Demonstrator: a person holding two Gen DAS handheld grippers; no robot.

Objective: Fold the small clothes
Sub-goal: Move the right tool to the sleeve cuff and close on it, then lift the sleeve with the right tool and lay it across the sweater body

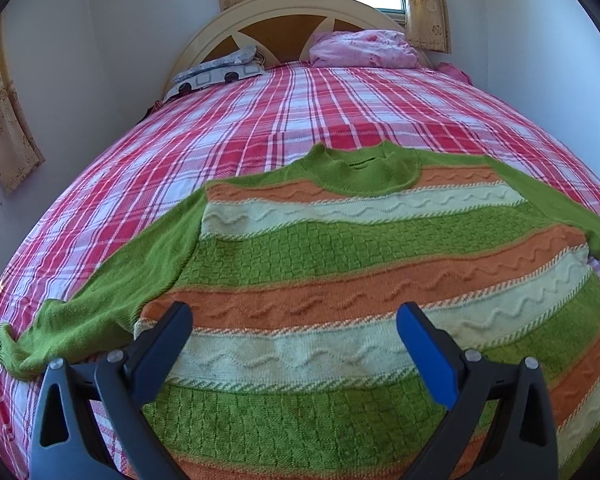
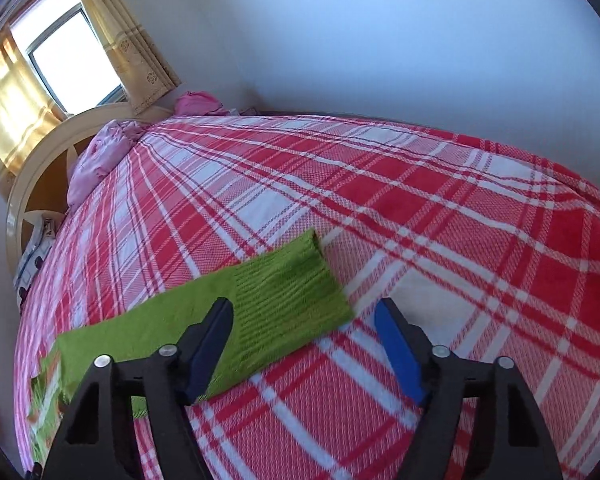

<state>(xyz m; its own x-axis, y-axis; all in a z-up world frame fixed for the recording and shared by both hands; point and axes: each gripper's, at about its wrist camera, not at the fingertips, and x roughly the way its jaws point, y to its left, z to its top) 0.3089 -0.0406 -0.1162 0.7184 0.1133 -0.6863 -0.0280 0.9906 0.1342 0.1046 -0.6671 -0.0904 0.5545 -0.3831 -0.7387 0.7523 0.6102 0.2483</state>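
A small knitted sweater (image 1: 340,248) with green, orange and cream stripes lies flat, front up, on the red plaid bed (image 1: 260,112), collar toward the headboard, sleeves spread out. My left gripper (image 1: 294,320) is open and empty, just above the sweater's lower body. In the right wrist view the green right sleeve (image 2: 220,312) lies stretched out, its ribbed cuff (image 2: 296,284) at the end. My right gripper (image 2: 304,316) is open and empty, its left finger over the sleeve, its right finger beyond the cuff over the bed cover (image 2: 420,220).
A patterned pillow (image 1: 220,72) and a pink bundle of bedding (image 1: 364,50) lie by the cream headboard (image 1: 300,12). Walls stand close on both sides. Curtained windows (image 2: 72,56) are behind the headboard and at the left.
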